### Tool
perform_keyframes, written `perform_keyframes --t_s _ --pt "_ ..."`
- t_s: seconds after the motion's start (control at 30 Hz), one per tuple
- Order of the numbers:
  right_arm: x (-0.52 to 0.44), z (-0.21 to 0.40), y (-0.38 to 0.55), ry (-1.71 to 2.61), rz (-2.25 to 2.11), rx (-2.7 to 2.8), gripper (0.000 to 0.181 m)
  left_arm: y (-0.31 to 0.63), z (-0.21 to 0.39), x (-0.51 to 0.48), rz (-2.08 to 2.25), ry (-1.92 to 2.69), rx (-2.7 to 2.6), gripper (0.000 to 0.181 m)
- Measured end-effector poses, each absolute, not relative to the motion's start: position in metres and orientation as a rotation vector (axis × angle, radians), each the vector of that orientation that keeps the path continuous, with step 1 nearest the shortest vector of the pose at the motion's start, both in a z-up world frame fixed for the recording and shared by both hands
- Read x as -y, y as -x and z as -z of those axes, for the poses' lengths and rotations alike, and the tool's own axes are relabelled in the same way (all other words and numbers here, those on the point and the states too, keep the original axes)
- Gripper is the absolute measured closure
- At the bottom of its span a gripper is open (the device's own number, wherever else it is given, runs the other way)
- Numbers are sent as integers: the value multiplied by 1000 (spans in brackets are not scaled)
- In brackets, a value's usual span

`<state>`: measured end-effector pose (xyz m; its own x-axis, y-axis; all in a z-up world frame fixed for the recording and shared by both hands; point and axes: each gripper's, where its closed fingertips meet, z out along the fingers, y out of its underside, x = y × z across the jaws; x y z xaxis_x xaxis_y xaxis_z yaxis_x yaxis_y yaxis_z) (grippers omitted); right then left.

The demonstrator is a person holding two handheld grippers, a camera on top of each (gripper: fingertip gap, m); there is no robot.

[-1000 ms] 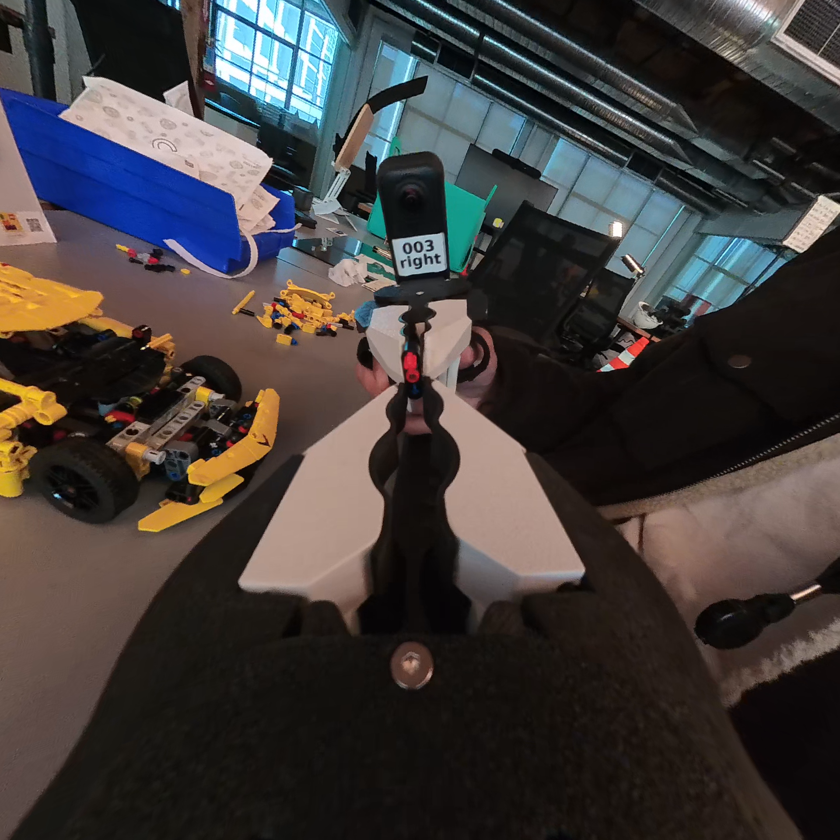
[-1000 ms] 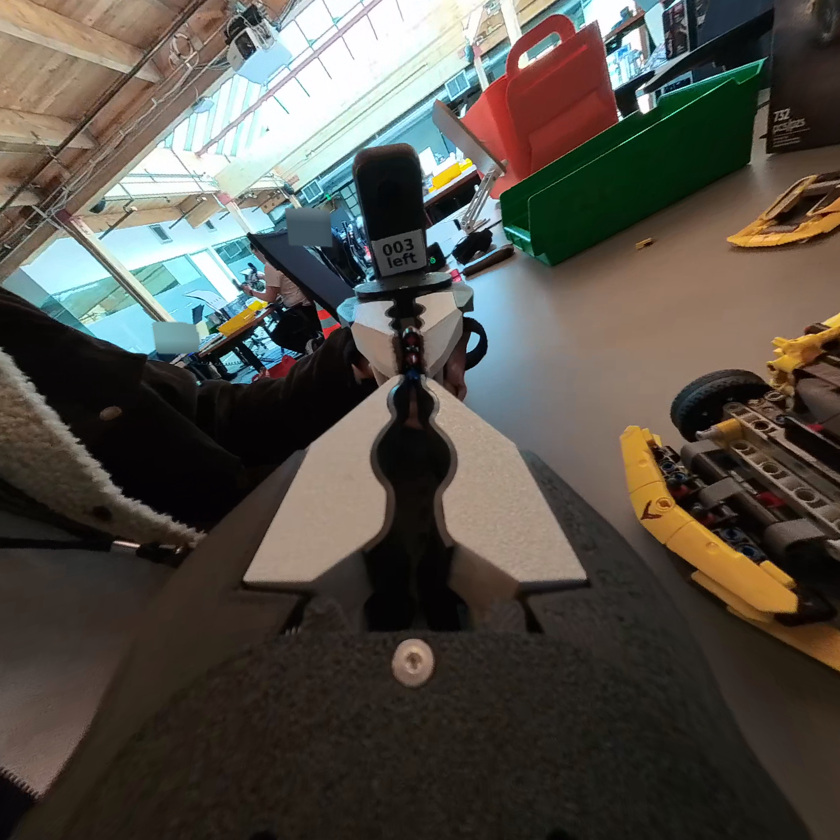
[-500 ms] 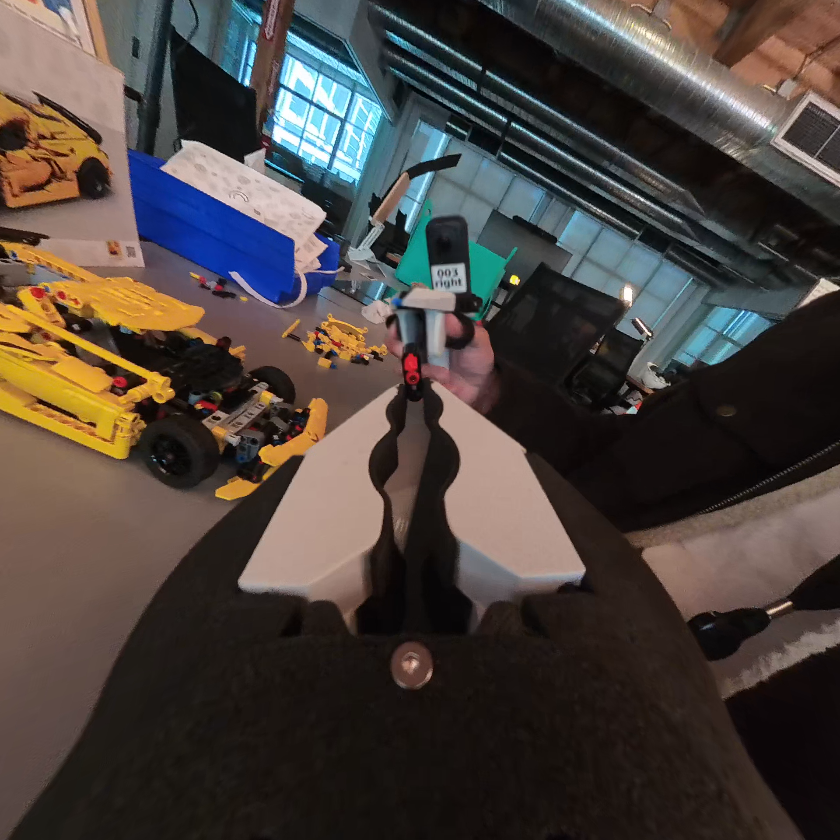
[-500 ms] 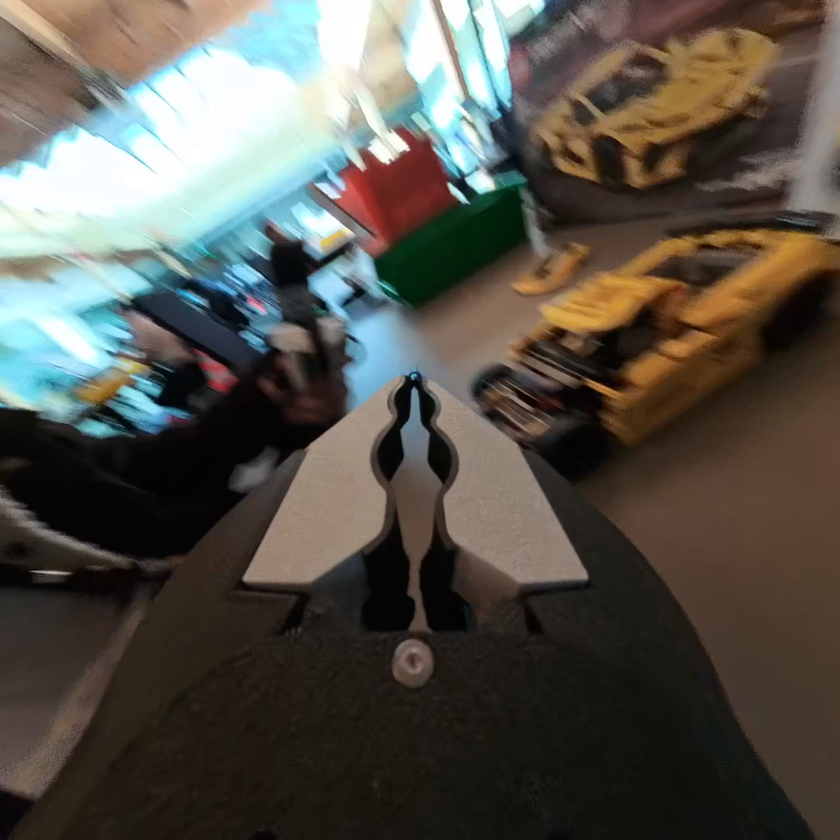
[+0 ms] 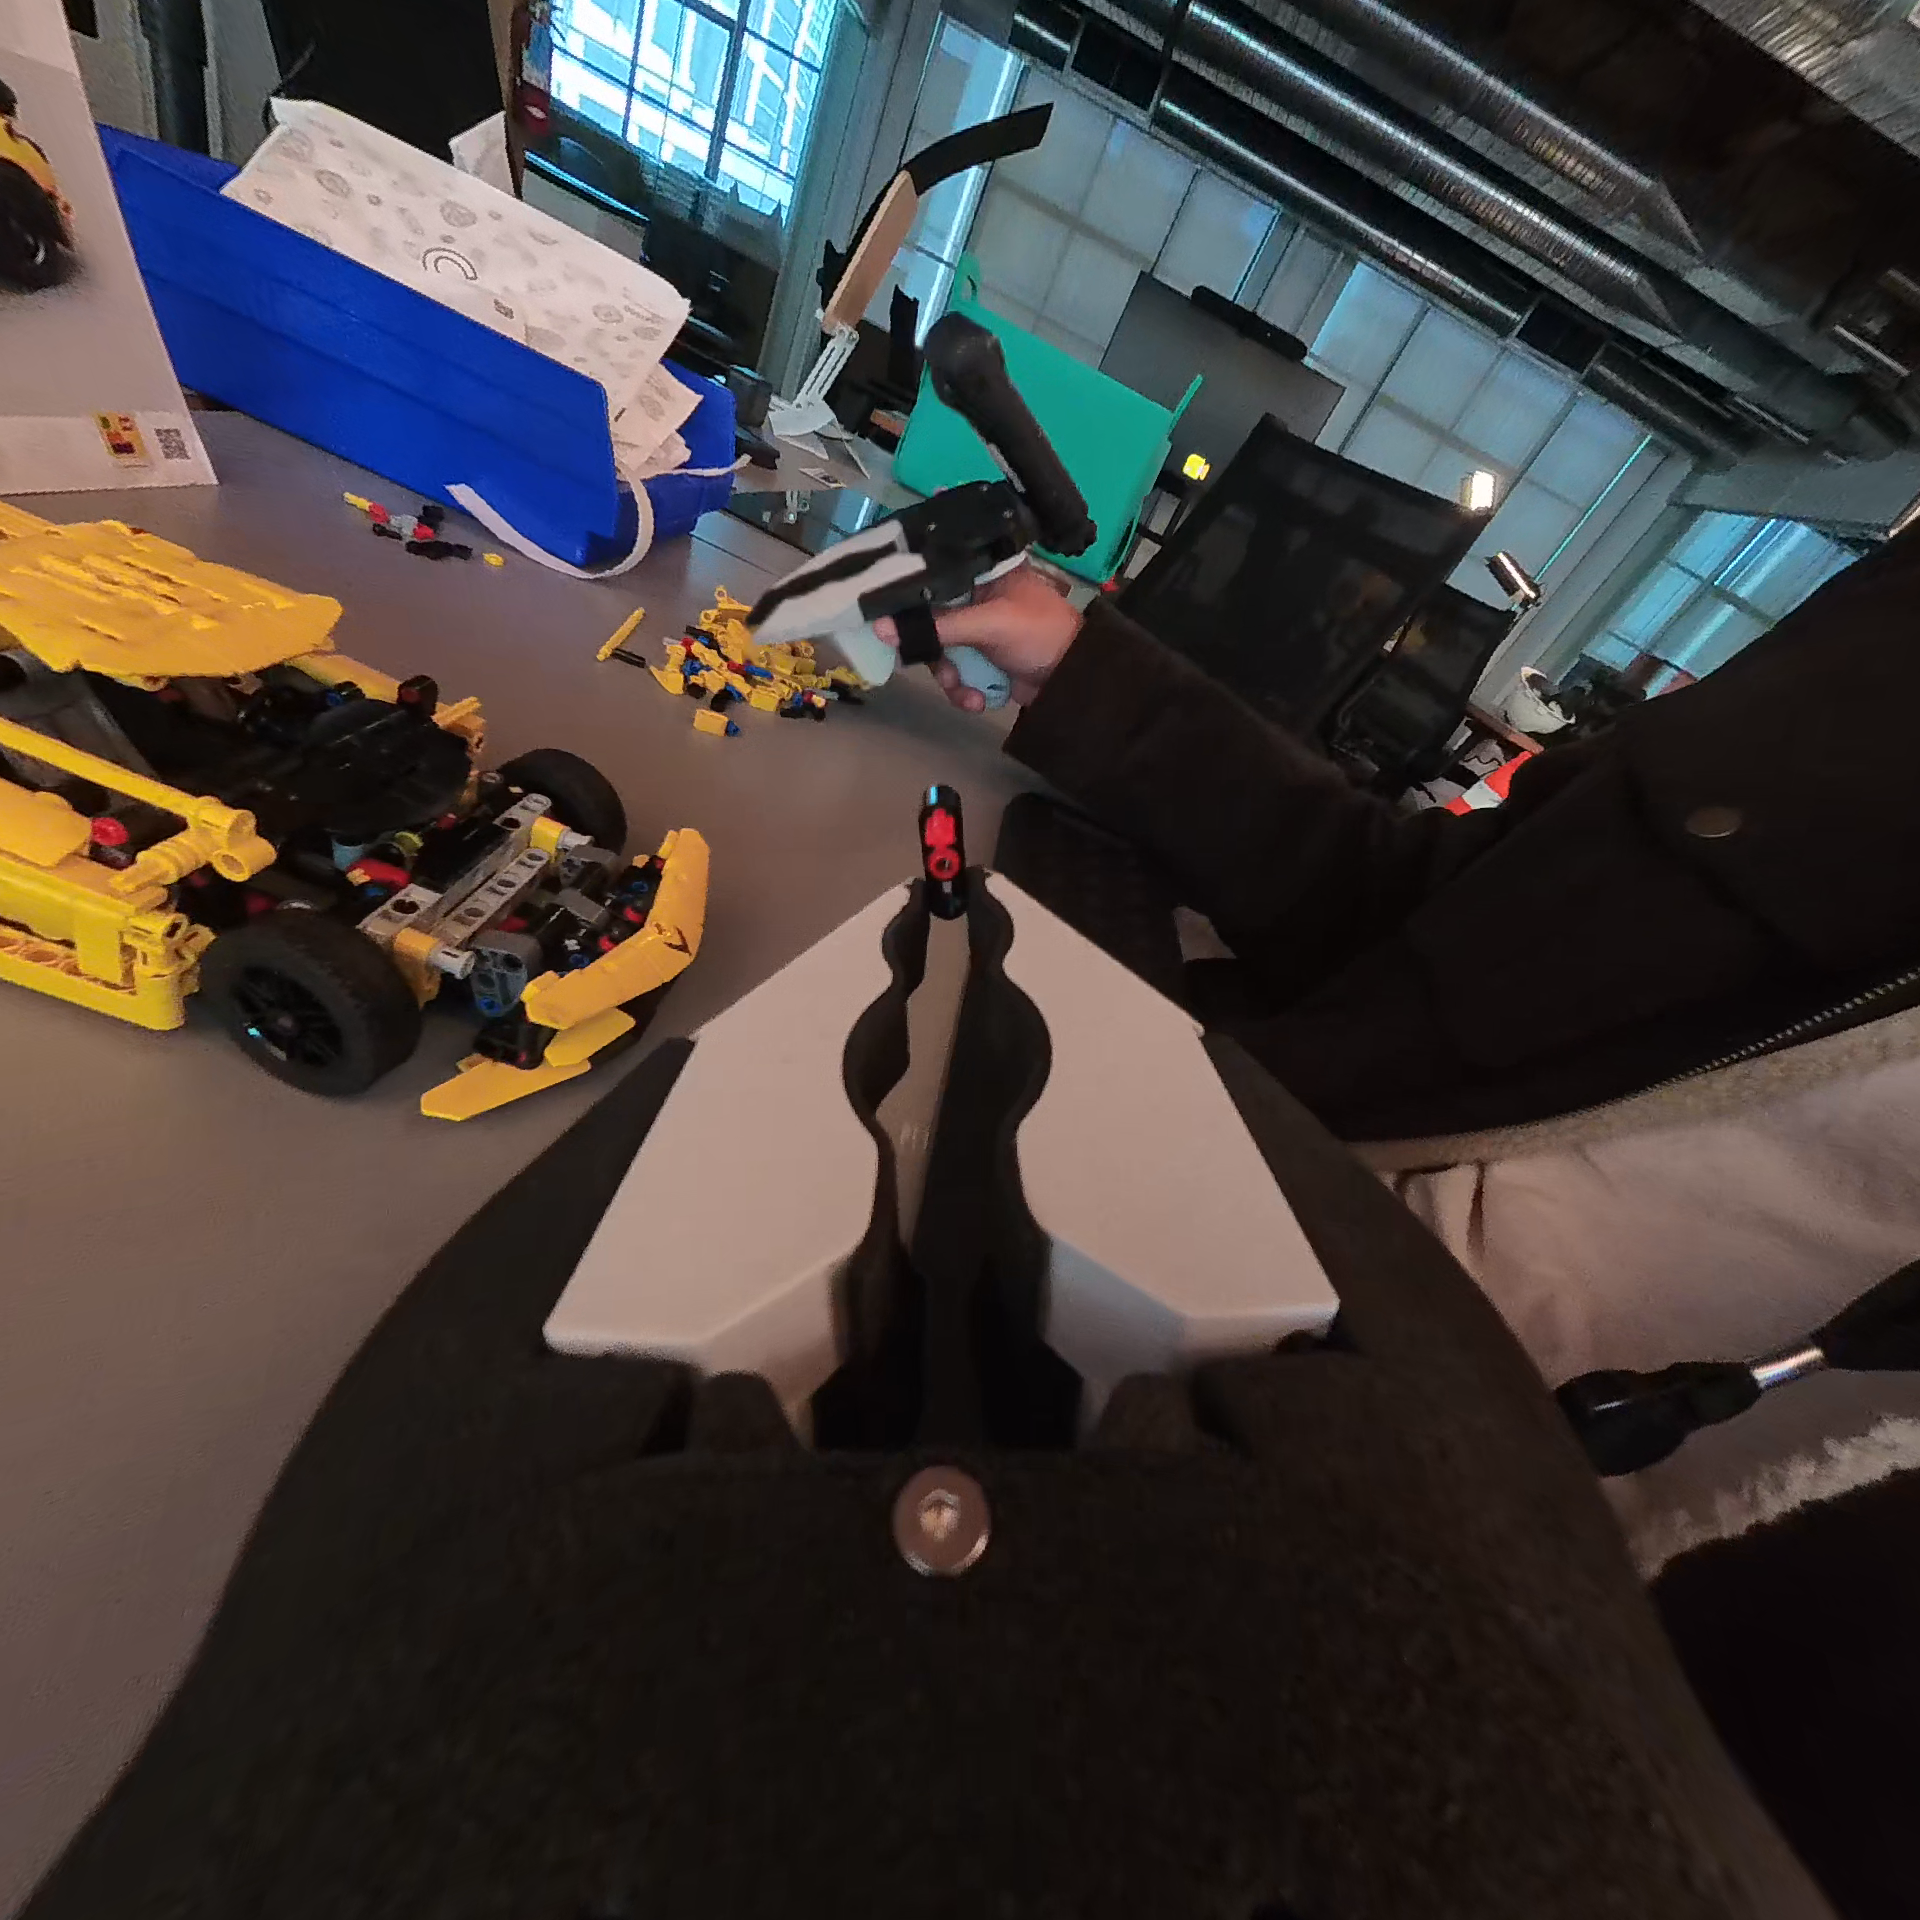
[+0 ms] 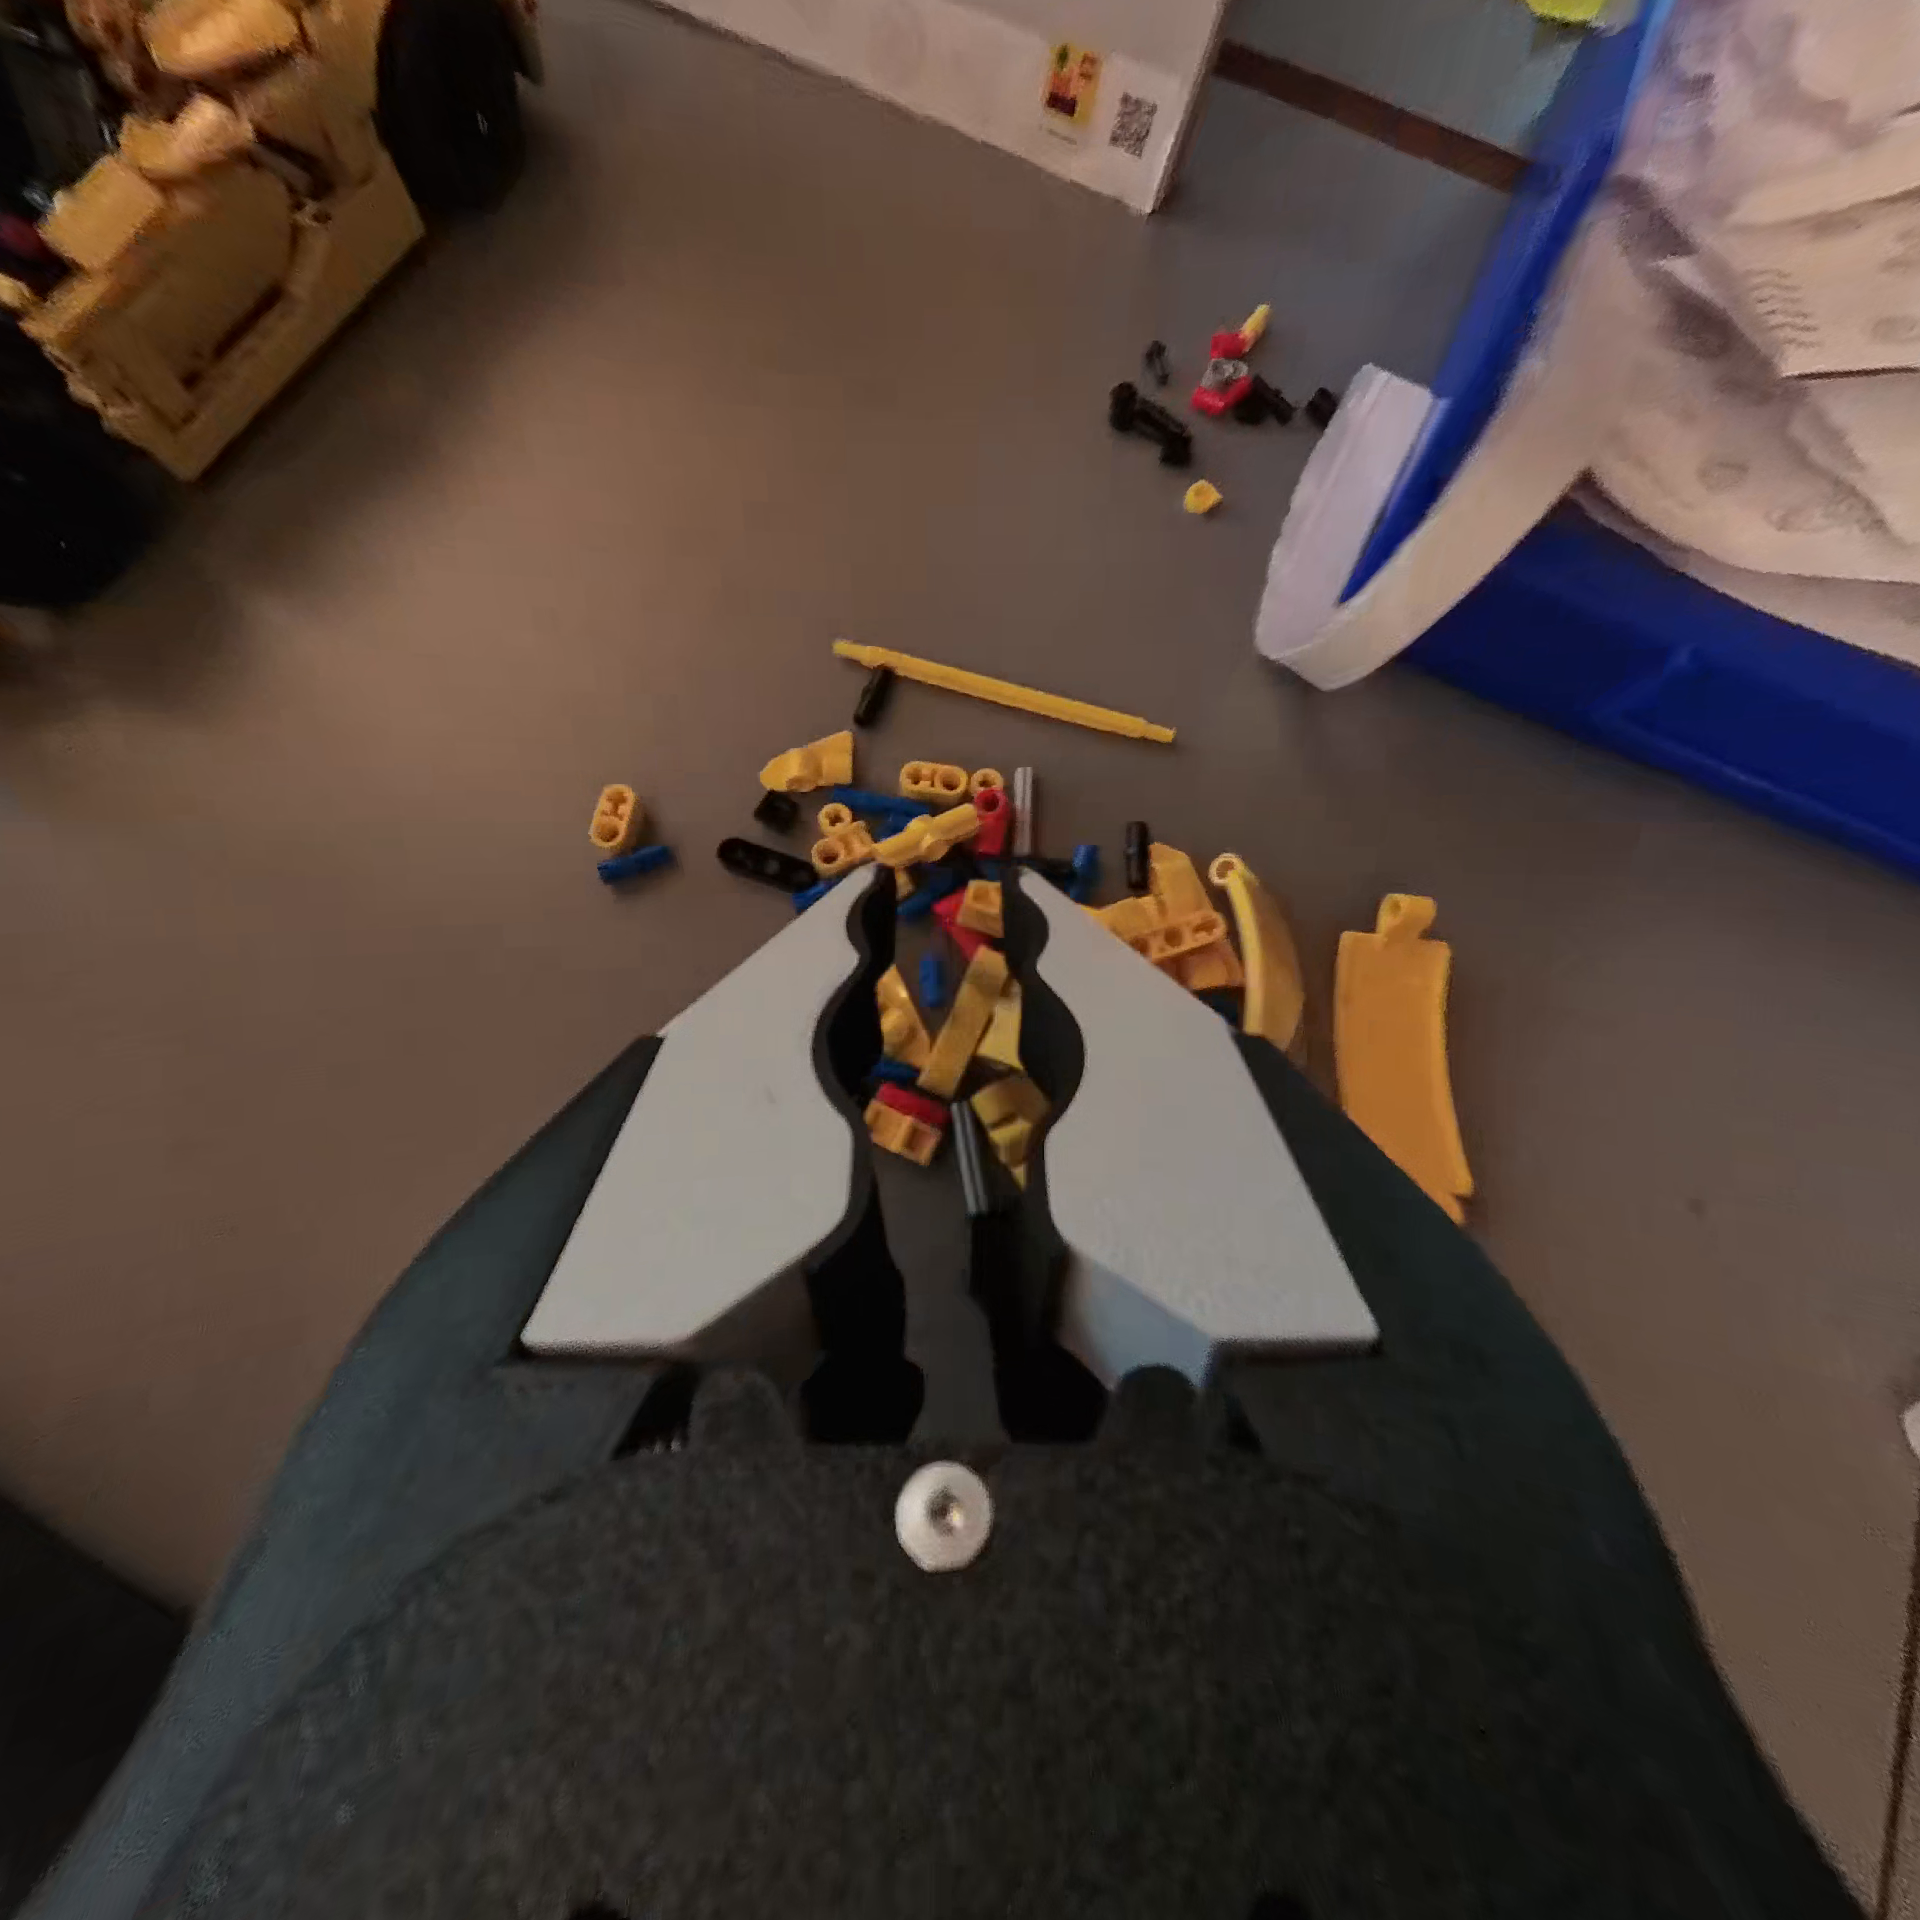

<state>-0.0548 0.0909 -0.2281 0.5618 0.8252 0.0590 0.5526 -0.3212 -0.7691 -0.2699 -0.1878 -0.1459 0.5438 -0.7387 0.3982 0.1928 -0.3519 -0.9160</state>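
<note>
Bricks (image 6: 935,914) lie heaped on the grey desk (image 6: 416,831) beneath the right tool (image 6: 940,883), its fingers spread. The left tool (image 5: 943,894) pinches a small red-and-black piece (image 5: 941,847) near the yellow car (image 5: 312,894).

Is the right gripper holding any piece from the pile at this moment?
No: the right gripper is open above the pile of small pieces, gripping nothing.

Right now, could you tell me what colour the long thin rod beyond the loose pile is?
Yellow; the long rod shows best in the right wrist view.
</note>
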Motion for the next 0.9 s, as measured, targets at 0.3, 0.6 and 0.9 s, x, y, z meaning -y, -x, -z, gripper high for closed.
perform_keyframes --t_s 0.3,0.6,0.9 --pt "-26 128 119 1753 -959 1019 156 272 145 186 1054 1657 -437 175" --pt "185 130 272 1499 -1984 1342 153 269 142 190 1078 1635 -452 175" --pt "199 135 280 1432 -1998 1357 175 261 141 197 1124 1625 -493 175"
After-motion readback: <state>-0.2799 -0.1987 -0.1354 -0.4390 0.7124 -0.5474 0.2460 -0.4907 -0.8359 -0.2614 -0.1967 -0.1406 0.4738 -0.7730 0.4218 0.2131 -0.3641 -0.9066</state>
